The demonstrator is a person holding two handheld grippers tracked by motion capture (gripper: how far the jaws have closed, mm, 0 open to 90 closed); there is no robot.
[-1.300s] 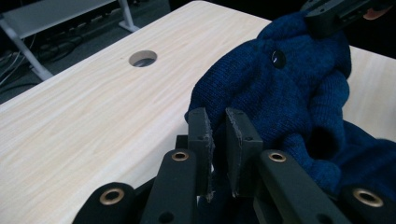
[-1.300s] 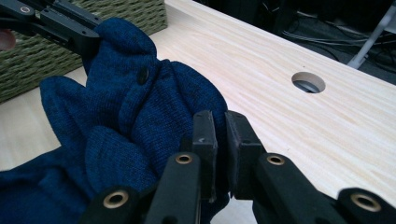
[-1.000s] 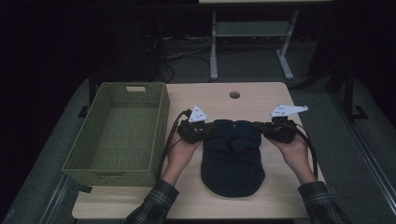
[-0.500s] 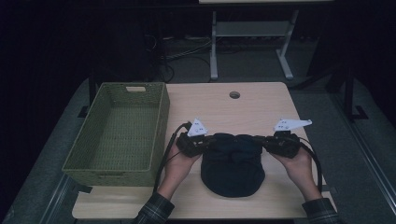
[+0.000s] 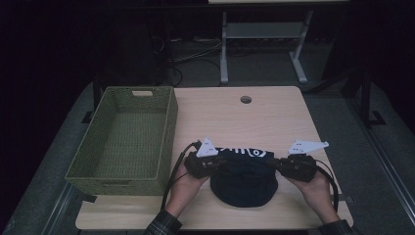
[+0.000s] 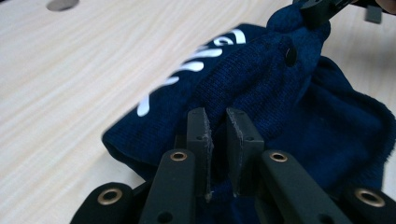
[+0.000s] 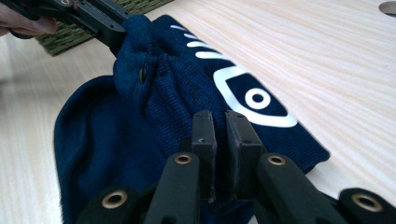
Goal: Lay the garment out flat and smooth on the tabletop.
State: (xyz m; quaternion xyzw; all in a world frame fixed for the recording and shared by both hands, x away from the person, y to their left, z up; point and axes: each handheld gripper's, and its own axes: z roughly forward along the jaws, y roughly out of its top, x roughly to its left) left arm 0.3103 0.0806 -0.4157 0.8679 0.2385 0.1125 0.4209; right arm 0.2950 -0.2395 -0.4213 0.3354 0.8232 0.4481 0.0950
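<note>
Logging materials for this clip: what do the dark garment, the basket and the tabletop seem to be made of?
Navy garment: knitted fabric, matte, going by the visible ribbed stitches; the white print looks smooth, likely printed on.
Green basket: woven, perhaps paper cord or plastic rattan; a regular weave shows.
Table: light wood-grain surface, probably laminate; the grain looks even, with a dull sheen.

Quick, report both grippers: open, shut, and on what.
Left gripper: shut on the navy garment, pinching its left edge.
Right gripper: shut on the navy garment, pinching its right edge.
</note>
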